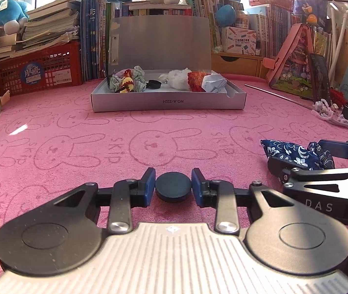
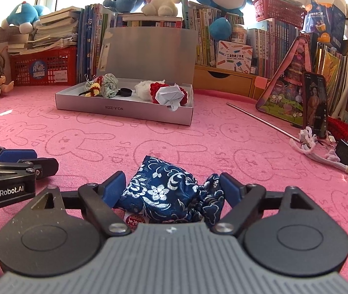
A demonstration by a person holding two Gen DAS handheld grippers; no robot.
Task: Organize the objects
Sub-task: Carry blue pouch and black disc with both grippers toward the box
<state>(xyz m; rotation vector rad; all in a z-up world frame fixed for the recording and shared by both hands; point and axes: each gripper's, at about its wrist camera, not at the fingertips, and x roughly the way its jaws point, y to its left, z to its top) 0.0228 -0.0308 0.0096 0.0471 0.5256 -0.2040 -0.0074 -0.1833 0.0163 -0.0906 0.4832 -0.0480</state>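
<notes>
Now: both grippers closed on loose items, box not yet reached.

Nearest, a black disc (image 1: 173, 188) on the pink cloth (image 1: 76, 152) is clamped between the pads of the left gripper (image 1: 173, 187). Just beside it, a blue floral pouch (image 2: 164, 186) is squeezed by the right gripper (image 2: 172, 187), jaws wide because the pouch is bulky. Both are likely held for transfer. Further back, the open grey box (image 2: 125, 111) is already loaded with small items, lid propped for access.

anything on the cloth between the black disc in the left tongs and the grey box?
Nothing. Left wrist view shows only bare pink cloth between the black disc and the grey box.
</notes>
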